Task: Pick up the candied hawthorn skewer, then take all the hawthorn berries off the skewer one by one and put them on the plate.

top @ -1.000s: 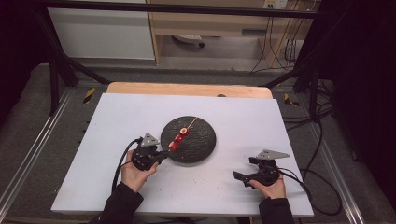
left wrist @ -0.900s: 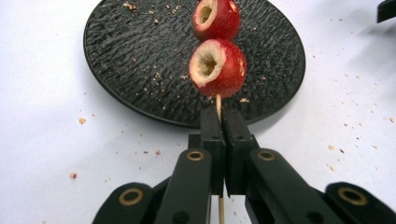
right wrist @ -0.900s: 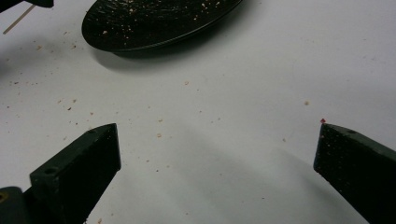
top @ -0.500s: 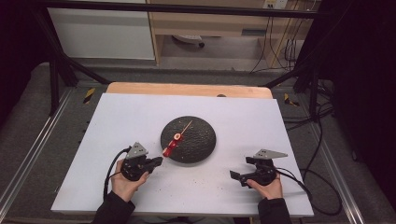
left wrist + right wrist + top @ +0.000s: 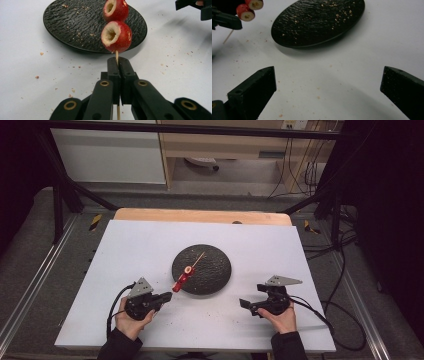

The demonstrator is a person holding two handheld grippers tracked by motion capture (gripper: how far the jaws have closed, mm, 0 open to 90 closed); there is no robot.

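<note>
The fingers [image 5: 113, 72] of the left gripper [image 5: 117, 61] are pressed fully together, and between them they pinch the thin wooden stick of a fruit skewer [image 5: 116, 36]. The stick goes up out of the jaws and also comes out below them. On it sit two red fruits, cored so that the pale hollow inside is seen; the lower fruit is just above the jaw tips, the second one touches it from above. In the high view the skewer [image 5: 184, 277] points from the left gripper [image 5: 165, 296] up and to the right, its red part lies over the near left edge of the plate [image 5: 210, 262] and its bare tip reaches over the plate's middle. I cannot tell if the fruits touch the plate or hang a little above it.

The right gripper [image 5: 327, 82] has its jaws wide apart, and nothing is between them, just the white table top [image 5: 352, 65] with small crumbs. In the high view this gripper [image 5: 247, 305] is on the right of the plate, well apart from the skewer, with its jaws turned toward the left.

The plate is round, black and rough, with crumbs [image 5: 337, 15] scattered on it. It stands near the middle of the table [image 5: 125, 245], between the two grippers and a little farther away. Each gripper is held by one hand in a dark sleeve; the left hand [image 5: 131, 321] and the right hand [image 5: 284, 319] come from the near edge. A black cable [image 5: 114, 307] trails from the left gripper
</note>
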